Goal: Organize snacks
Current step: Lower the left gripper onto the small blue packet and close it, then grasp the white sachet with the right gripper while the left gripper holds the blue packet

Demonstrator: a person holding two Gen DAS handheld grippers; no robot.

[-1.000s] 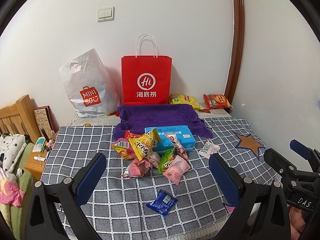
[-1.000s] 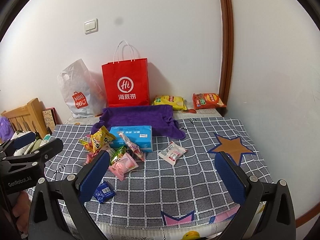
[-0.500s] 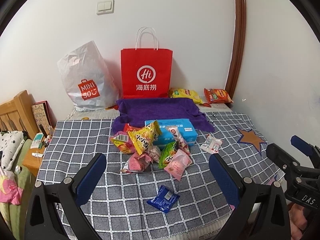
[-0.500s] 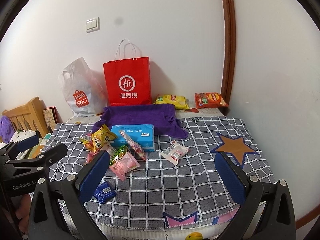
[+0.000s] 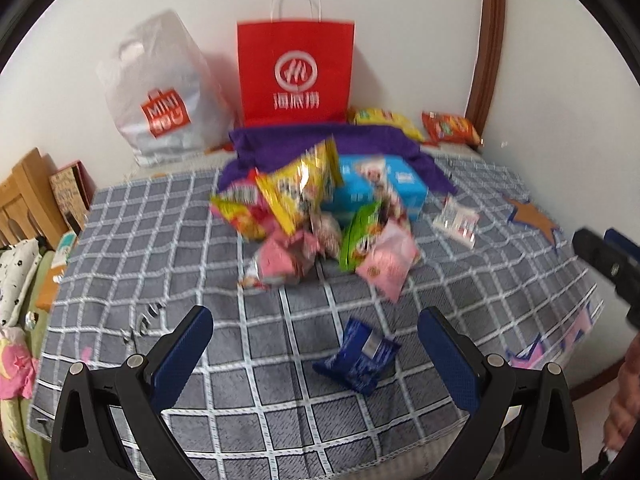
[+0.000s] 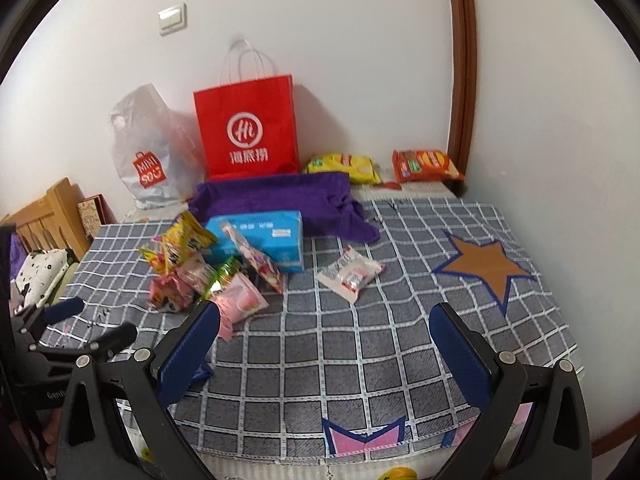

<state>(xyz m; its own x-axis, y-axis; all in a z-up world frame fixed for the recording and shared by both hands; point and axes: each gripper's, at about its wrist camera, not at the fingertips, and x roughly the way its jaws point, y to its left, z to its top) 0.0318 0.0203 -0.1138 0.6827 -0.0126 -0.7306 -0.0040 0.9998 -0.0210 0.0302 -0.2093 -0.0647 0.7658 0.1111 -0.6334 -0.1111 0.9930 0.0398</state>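
Observation:
A heap of snack packets (image 5: 320,224) lies on the grey checked blanket (image 5: 160,264), against a blue tissue box (image 5: 376,188). A dark blue packet (image 5: 358,358) lies alone just ahead of my left gripper (image 5: 316,332), which is open and empty. A white and red packet (image 6: 350,274) lies apart to the right. My right gripper (image 6: 324,324) is open and empty above the blanket (image 6: 400,340); the heap (image 6: 208,268) is ahead to its left. A red paper bag (image 6: 246,128) stands at the wall.
A white Miniso bag (image 5: 164,92) stands left of the red bag (image 5: 296,72). A purple cloth (image 6: 280,200) lies before it. Yellow (image 6: 344,166) and orange (image 6: 424,164) chip bags lie at the back right. A wooden headboard (image 5: 24,200) is at the left.
My left gripper has moved forward and down toward the heap and the dark blue packet. My right gripper has moved forward a little. Both stay open.

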